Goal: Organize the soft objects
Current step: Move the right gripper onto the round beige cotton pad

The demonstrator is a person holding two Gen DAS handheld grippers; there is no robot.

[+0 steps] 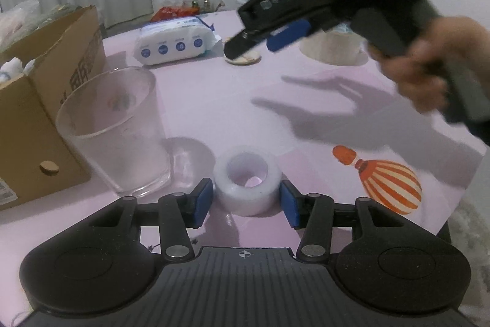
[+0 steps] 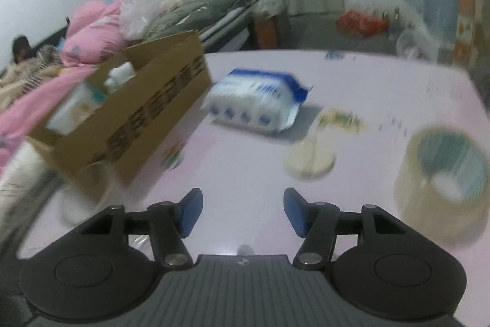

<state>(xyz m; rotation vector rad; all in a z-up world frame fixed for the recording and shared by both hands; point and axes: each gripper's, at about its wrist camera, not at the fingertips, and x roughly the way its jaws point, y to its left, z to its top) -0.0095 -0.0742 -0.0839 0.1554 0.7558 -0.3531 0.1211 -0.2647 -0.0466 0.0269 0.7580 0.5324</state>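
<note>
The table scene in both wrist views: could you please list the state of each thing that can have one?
left gripper: fingers closed on the white tape roll
white tape roll: lying flat, hole up
right gripper: open, empty, above the table
cardboard box: open, items inside
clear cup: upright, looks empty
wipes pack: lying flat on the table
large tape roll: lying flat, hole up

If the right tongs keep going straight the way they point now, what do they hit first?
Probably just the bare pink table. Nothing sits between the open right tongs; the wet wipes pack lies farther along, slightly off line, though blur makes depth unclear.
</note>
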